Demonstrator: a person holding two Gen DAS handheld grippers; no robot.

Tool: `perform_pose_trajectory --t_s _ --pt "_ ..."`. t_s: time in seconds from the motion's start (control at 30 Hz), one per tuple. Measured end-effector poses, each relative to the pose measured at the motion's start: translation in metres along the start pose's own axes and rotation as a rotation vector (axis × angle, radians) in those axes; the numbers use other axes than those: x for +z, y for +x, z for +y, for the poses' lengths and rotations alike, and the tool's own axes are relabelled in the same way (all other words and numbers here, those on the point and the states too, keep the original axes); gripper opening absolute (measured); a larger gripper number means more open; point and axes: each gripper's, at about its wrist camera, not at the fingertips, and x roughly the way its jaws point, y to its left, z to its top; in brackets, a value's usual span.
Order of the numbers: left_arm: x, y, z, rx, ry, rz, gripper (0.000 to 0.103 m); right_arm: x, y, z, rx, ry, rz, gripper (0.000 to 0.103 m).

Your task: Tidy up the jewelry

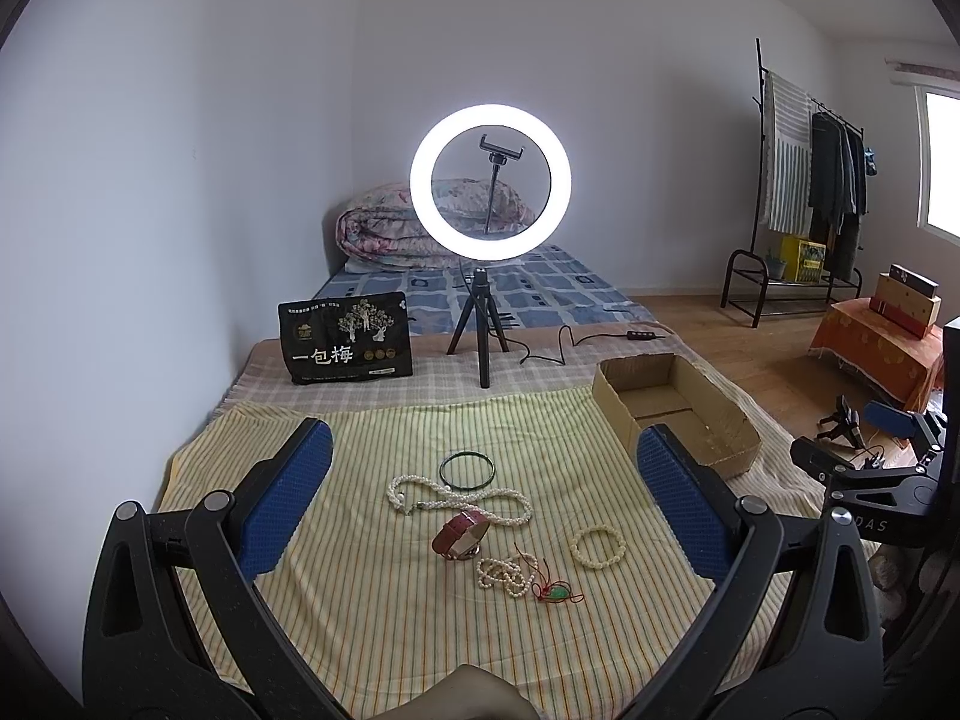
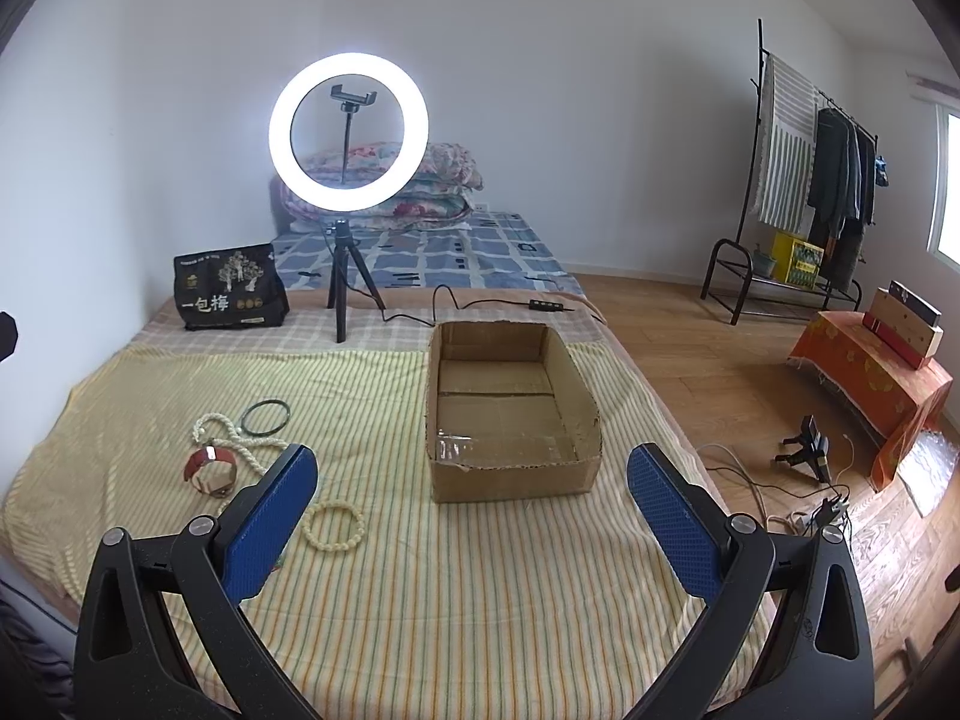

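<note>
On the cloth [image 1: 360,600] the bangle [image 1: 467,470] lies behind the necklace [image 1: 459,498], the watch [image 1: 459,535] before it. The box [image 2: 510,414] sits right of them, the ring light [image 2: 348,132] behind.

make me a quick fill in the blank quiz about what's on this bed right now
1. The cardboard box holds ____ jewelry so far.
2. The watch has a ____ strap.
3. The ring light is switched ____.
4. Both the left tool and the right tool are ____.

Missing words: no; red; on; open
</note>
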Motion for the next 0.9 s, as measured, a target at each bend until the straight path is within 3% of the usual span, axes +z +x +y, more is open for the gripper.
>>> perform_pose_trajectory --t_s 0.9 --pt "0.0026 -0.0015 0.0004 0.0 -0.001 -0.004 0.103 -0.0013 0.0039 0.0032 0.009 -0.001 0.002 0.103"
